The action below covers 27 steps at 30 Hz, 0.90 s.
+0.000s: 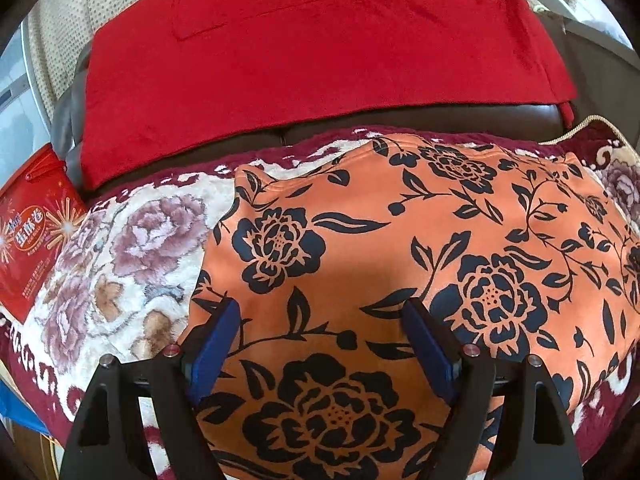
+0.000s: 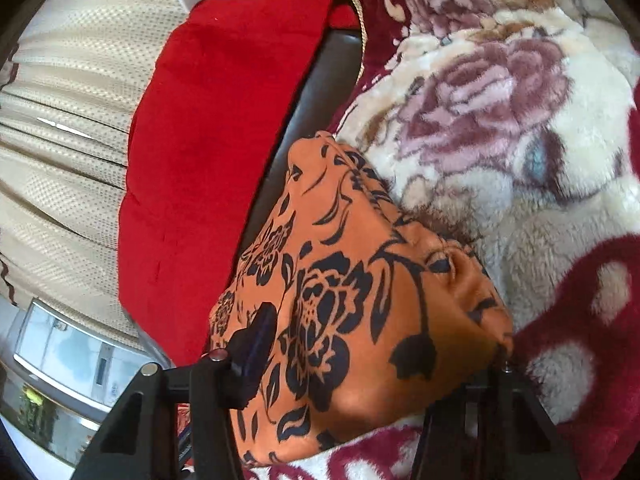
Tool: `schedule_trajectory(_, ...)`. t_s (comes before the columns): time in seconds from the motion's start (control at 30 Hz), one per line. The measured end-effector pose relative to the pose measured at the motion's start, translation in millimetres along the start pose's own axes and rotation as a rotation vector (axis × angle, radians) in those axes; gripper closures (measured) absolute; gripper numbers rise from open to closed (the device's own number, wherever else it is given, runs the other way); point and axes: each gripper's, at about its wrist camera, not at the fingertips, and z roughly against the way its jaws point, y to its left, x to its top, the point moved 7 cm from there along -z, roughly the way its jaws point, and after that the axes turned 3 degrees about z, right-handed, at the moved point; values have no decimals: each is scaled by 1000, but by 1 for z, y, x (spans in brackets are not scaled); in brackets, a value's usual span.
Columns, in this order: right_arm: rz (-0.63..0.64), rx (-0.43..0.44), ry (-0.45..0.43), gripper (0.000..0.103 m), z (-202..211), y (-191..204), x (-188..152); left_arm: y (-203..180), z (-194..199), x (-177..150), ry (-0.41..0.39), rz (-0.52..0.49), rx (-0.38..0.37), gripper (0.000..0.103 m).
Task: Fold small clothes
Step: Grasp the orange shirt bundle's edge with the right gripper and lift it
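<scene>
Orange floral garment [image 1: 400,248] lay spread on plush floral blanket [image 1: 120,264] before red cloth [image 1: 304,48]; left hand-held gripper [image 1: 322,312] hovered open above it, right hand-held gripper [image 2: 360,364] state indeterminable, fabric covering one finger.

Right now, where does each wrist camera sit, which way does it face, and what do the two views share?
Left wrist: rides the left gripper, looking over the orange floral garment toward the red cloth; both blue-padded fingers show, spread apart.
Right wrist: rides the right gripper, looking along the garment bunched across it; only one finger shows.
Shared: garment, red cloth, floral blanket.
</scene>
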Motion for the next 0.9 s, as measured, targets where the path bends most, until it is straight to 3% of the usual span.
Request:
schedule_trajectory(0.13,-7,-5,-9,45,-6,2,5,0,-3,0,4,-6,3,19)
schedule_trajectory(0.17,4,-3,-13,52,-7,3,5,0,-4,-1,3,-8,5,19)
schedule_trajectory(0.23,36,-13,-12,79,-9,6,6,0,-4,-1,3,-9,5,19)
schedule_trajectory(0.4,97,12,-35,81,-5,24,5,1,-5,-1,8,1,1,19)
schedule_trajectory(0.53,-23,13,5,66,-17,13,2,1,-5,-1,5,-3,4,19)
schedule_trajectory(0.7,2,11,-1,66,-24,18,0,4,-5,-2,8,3,3,19)
schedule_trajectory(0.77,62,-16,-1,66,-26,23,-2,5,-5,-2,10,4,5,19)
schedule_trajectory(0.9,109,-47,3,80,-27,32,-4,8,-6,-1,22,19,-5,19)
